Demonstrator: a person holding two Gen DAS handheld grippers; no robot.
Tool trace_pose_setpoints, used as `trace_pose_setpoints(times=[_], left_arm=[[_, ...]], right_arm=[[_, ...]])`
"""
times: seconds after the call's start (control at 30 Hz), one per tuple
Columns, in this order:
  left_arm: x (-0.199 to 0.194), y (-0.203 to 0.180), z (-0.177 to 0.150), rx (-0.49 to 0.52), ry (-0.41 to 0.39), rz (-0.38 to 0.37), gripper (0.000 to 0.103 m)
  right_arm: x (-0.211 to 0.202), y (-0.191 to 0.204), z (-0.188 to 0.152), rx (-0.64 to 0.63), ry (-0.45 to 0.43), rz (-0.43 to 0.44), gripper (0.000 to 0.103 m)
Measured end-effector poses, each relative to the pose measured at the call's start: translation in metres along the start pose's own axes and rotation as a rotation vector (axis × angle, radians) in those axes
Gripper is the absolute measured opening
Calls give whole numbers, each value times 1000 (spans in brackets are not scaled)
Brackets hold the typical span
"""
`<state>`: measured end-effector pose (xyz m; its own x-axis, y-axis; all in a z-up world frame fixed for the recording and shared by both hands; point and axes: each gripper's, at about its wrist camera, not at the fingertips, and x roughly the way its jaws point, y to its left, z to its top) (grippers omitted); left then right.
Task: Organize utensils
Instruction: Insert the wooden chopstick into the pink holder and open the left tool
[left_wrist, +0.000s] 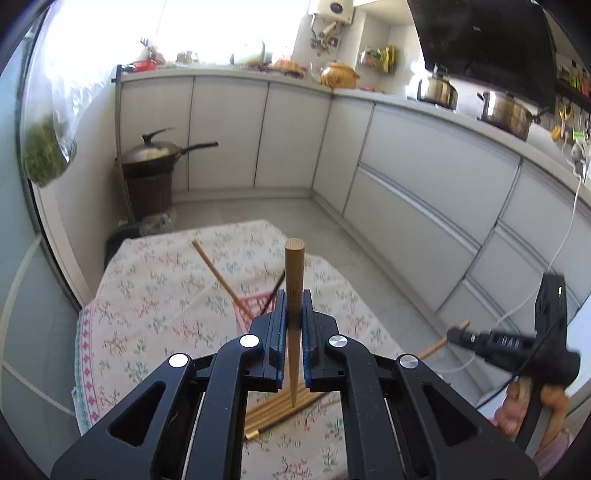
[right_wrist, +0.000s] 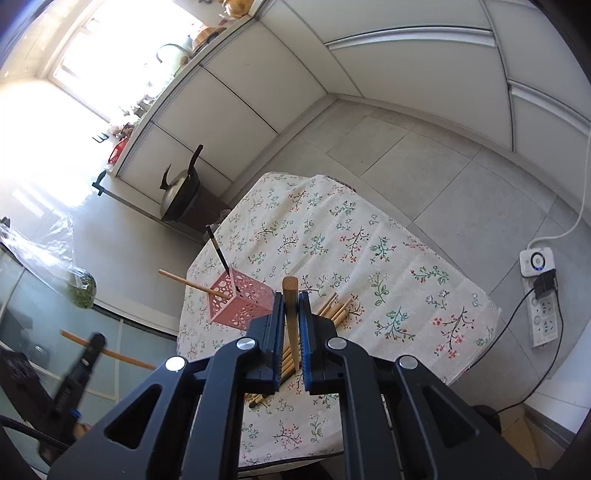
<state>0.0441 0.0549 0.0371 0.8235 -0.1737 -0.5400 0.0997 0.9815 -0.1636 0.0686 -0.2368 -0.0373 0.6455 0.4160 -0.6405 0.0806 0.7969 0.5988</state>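
Each gripper, the left gripper (left_wrist: 294, 295) and the right gripper (right_wrist: 291, 299), pinches one chopstick (left_wrist: 294, 280) above the table (right_wrist: 369, 258) near the pink holder (right_wrist: 240, 302); it looks light, stiff and smooth, best held near the middle.

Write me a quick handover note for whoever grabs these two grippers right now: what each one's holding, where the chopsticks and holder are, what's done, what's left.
Left gripper: shut on one wooden chopstick, thick end forward.
Right gripper: shut on another wooden chopstick, raised above the table.
Pink holder: on the floral tablecloth, near its left edge in the right wrist view.
Done: one wooden chopstick and one black one stand in the holder.
Left: drop in both held chopsticks, then the loose pile lying on the cloth.
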Motion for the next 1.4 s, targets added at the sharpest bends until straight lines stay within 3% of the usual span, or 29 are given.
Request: trace_pose_setpoints(times=[0.2,0.33,0.57,0.73,0.87,0.97,1.4], left_arm=[[-5,10,39,-57,-131,58,6],[12,19,55,-94,-160,91,6],[51,26,59,-102,-124,141,6],[82,41,44,-165,-15,141,11],[62,53,45,-213,-68,158,28],[42,61,48,-239,-117,156,33],[9,76,50,-232,-129,201,39]], right_arm=[[1,20,-4,-99,-30,-27,8],[8,23,-6,-118,-11,-22,8],[18,28,-6,-134,14,-5,8],[14,37,-5,-152,-5,25,8],[-3,52,4,-161,-69,69,8],[-14,70,12,-178,-106,99,8],[-2,156,60,-277,-222,61,8]])
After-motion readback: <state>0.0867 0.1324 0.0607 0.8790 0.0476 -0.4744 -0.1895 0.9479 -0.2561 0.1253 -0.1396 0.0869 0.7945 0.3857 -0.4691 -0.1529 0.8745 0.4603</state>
